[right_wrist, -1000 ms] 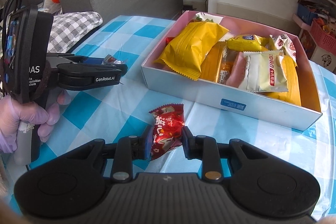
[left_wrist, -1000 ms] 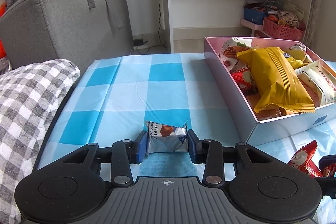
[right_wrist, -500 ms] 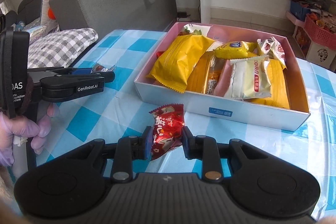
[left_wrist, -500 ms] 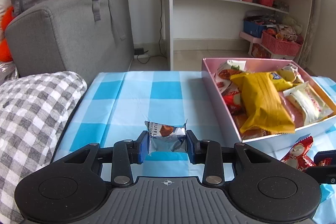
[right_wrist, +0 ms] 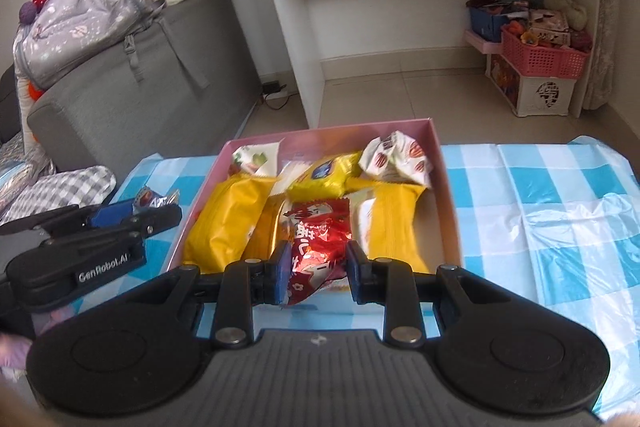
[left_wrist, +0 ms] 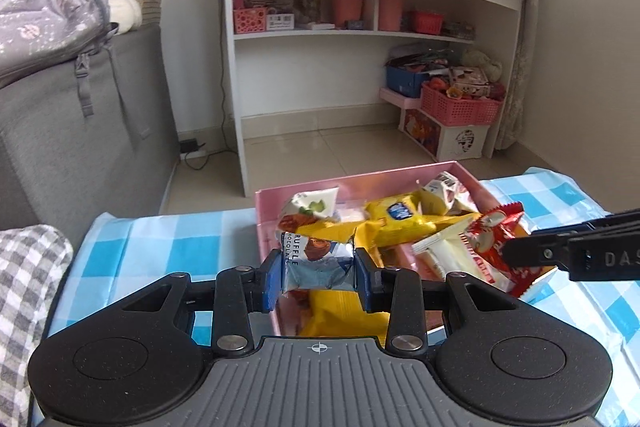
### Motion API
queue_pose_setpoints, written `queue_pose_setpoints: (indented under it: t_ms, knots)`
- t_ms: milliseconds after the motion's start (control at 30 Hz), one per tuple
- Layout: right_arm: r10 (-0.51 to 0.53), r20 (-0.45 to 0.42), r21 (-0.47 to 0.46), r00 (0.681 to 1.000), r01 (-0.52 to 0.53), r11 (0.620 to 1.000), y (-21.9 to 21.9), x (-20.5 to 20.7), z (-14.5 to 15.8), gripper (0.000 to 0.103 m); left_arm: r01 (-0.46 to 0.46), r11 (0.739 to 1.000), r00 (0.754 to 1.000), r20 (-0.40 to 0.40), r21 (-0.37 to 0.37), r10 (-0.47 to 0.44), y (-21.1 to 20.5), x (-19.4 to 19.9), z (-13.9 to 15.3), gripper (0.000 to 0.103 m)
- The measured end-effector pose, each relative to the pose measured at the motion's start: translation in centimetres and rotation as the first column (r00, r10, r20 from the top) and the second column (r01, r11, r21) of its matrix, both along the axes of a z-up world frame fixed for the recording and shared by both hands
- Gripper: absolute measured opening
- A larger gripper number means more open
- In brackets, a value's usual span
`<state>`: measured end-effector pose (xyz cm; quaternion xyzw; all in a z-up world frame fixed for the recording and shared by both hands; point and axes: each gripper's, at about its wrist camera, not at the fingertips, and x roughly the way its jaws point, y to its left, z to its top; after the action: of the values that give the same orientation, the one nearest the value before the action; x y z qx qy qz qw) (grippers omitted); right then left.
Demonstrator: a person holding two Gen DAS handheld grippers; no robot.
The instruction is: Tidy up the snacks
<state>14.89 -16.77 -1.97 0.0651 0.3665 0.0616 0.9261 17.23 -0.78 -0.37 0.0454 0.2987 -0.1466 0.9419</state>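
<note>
My left gripper (left_wrist: 317, 277) is shut on a silver-blue truffle chocolate packet (left_wrist: 316, 261), held in the air over the left edge of the pink box (left_wrist: 320, 187). My right gripper (right_wrist: 317, 273) is shut on a red snack packet (right_wrist: 316, 241), held above the near part of the same box (right_wrist: 332, 129). The box holds several yellow and white snack packs (right_wrist: 224, 223). In the right wrist view the left gripper (right_wrist: 152, 217) is just left of the box. In the left wrist view the right gripper (left_wrist: 516, 251) and its red packet (left_wrist: 490, 243) hang over the box's right side.
The box sits on a blue-and-white checked tablecloth (right_wrist: 540, 187). A grey sofa (right_wrist: 140, 87) with a backpack and a checked cushion (left_wrist: 28, 287) stands to the left. A white shelf unit (left_wrist: 360, 39) and pink baskets (right_wrist: 540, 57) are on the floor beyond the table.
Both grippers have lifted their packets off the tablecloth and moved forward and up over the box. The left gripper swung right toward the box's left edge.
</note>
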Motion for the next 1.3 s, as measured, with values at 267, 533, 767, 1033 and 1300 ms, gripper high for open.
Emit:
queue_pose_setpoints:
  t_ms: [267,533,767,1033,1300]
  knots:
    - [-0.058,0.008,0.000,0.998,0.058,0.998,-2.4,2.4,-0.2,0.026,0.066,0.998,0.998,-0.003,0.001,-0.066,-4.1,1.7,-0.2,0.035]
    - [-0.093,-0.010,0.055,0.996,0.093,0.994,-4.0,4.9,-0.7,0.027,0.098,0.995,0.995,-0.016,0.010,-0.098,-6.3,3.6,-1.4,0.036]
    - [-0.074,0.019,0.037,0.997,0.073,0.997,-3.6,4.7,0.0,0.057,0.109,0.994,0.994,-0.028,0.030,-0.108,-6.6,3.5,-1.7,0.076]
    - [-0.087,0.018,0.024,0.996,0.087,0.996,-3.8,3.2,0.9,0.068,0.099,0.994,0.994,-0.056,0.036,-0.097,-5.6,1.4,-0.9,0.085]
    - [-0.098,0.008,0.011,0.995,0.098,0.995,-3.5,-0.2,1.3,0.080,0.036,0.999,0.991,-0.132,0.026,-0.032,-3.4,-2.3,-0.2,0.093]
